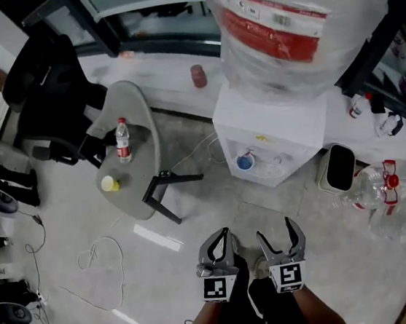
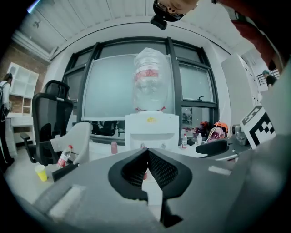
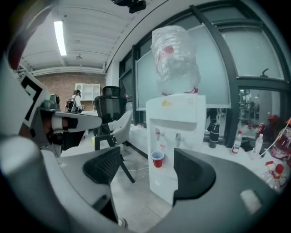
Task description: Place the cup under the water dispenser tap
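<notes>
A red cup with a blue inside stands on the drip tray of the white water dispenser, which carries a plastic-wrapped bottle. In the right gripper view the cup sits below the left tap of the dispenser. Both grippers hang low over the floor, well short of the dispenser. My left gripper is shut with nothing in it. My right gripper is open and empty, and the distant cup shows between its jaws.
To the left stands a grey side table with a water bottle and a yellow cup, and a black office chair behind it. Cables lie on the floor. A bin and empty bottles are right of the dispenser.
</notes>
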Motion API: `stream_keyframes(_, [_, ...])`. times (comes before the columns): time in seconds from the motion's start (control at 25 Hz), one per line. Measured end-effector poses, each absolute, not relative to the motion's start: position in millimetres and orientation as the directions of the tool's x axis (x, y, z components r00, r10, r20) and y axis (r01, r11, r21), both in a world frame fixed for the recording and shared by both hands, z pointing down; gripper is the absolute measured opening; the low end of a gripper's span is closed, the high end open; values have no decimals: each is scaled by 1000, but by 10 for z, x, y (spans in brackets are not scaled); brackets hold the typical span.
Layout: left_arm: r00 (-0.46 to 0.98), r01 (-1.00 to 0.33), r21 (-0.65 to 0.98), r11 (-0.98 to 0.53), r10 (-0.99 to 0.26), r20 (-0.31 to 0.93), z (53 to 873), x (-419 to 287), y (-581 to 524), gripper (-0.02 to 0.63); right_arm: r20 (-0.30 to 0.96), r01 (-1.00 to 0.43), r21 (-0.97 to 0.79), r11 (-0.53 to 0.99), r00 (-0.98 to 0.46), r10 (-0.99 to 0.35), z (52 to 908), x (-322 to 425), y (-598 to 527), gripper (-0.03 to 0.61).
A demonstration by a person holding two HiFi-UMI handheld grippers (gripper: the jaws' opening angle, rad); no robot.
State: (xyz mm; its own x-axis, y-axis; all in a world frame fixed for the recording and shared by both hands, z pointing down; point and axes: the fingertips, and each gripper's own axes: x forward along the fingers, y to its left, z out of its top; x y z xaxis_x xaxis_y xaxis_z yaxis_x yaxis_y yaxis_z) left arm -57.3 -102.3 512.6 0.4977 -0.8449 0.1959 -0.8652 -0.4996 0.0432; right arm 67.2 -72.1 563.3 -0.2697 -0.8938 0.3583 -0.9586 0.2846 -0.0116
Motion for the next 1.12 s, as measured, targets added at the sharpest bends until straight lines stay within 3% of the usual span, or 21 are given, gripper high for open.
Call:
stream_keyframes(0.76, [441,-894,-117,-432,-896,-54,2662,-607,-286,-3,32,-972,145,183,-180,-983,2851,1363,-194,357])
stream_keyframes(1.12, [438,-896,-148,-418,-889,-138,2322,-647,-145,-3,-44,-976,155,153,-161,-986,2497,1389,-87,357])
